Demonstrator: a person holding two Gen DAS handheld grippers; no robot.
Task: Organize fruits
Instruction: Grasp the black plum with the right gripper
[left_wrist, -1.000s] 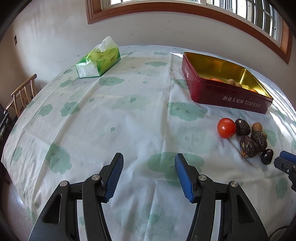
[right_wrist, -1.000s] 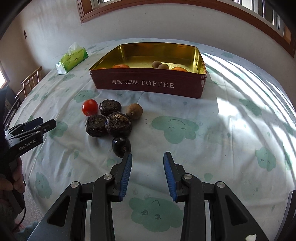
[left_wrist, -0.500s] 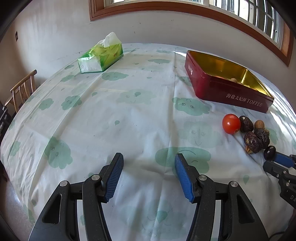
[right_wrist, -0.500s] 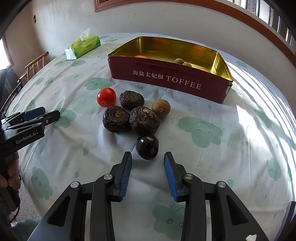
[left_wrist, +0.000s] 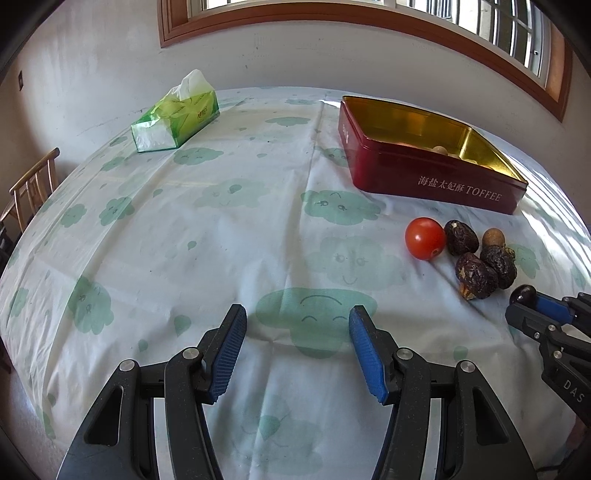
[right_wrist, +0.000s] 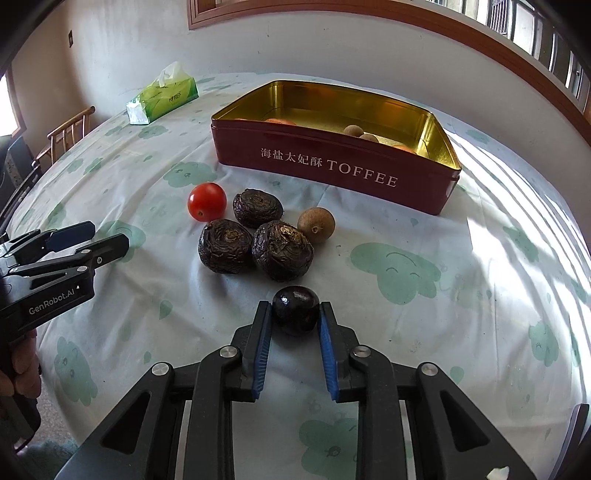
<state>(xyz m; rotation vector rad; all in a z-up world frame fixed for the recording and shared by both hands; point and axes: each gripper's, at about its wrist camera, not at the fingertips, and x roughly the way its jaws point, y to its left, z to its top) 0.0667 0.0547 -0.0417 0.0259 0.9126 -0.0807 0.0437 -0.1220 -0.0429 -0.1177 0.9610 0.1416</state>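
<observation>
A dark purple round fruit (right_wrist: 295, 309) lies on the tablecloth between the fingertips of my right gripper (right_wrist: 295, 314), whose pads touch its sides. It also shows in the left wrist view (left_wrist: 523, 294). Beyond it lie three wrinkled dark fruits (right_wrist: 282, 250), a brown longan (right_wrist: 316, 225) and a red tomato (right_wrist: 207, 201). A red TOFFEE tin (right_wrist: 332, 170) with a gold inside holds several small fruits. My left gripper (left_wrist: 297, 332) is open and empty, over bare cloth left of the fruits; it also shows in the right wrist view (right_wrist: 92, 240).
A green tissue pack (left_wrist: 175, 112) lies at the table's far left. A wooden chair (left_wrist: 29, 184) stands past the left table edge. The wall and window frame run behind the table.
My right gripper has moved forward and its jaws have come in around the dark purple fruit. My left gripper's view has shifted slightly; its jaws stay open.
</observation>
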